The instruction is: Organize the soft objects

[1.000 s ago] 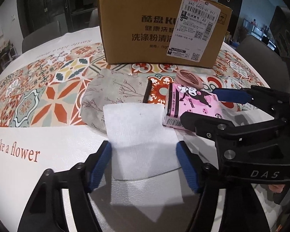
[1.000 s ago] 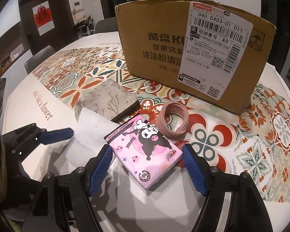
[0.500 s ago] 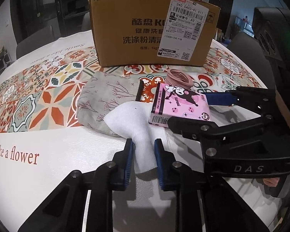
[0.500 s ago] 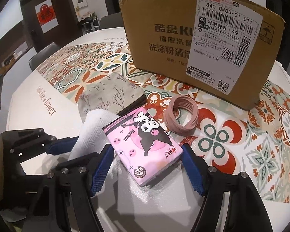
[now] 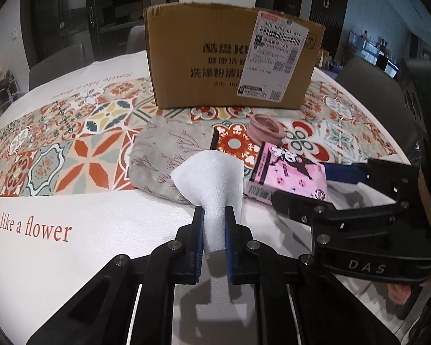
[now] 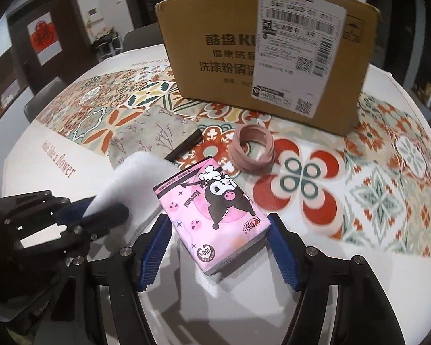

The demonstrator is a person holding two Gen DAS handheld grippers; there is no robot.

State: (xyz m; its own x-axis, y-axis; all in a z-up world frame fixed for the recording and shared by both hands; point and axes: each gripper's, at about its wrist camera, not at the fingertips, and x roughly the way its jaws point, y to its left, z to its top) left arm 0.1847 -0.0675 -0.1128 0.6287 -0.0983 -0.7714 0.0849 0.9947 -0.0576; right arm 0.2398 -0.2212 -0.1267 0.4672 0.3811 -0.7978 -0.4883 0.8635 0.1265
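My left gripper [image 5: 213, 215] is shut on a white tissue [image 5: 212, 178], lifted off the table and fanning out above the fingers; it also shows in the right wrist view [image 6: 135, 178]. My right gripper [image 6: 219, 227] is open, its blue fingers on either side of a pink tissue pack [image 6: 212, 215] that lies on the table; the pack also shows in the left wrist view [image 5: 290, 174]. A grey floral pouch [image 5: 169, 155] lies behind the tissue. A bundle of pink hair bands [image 6: 251, 151] lies behind the pack.
A cardboard box [image 5: 230, 66] with a shipping label stands at the back of the round table, on a patterned cloth [image 5: 71, 149]. Chairs stand behind the table. The right gripper's body [image 5: 373, 224] sits close to the right of my left gripper.
My left gripper has shut on the white tissue and lifted it off the table. My right gripper has moved forward around the pink tissue pack, still open.
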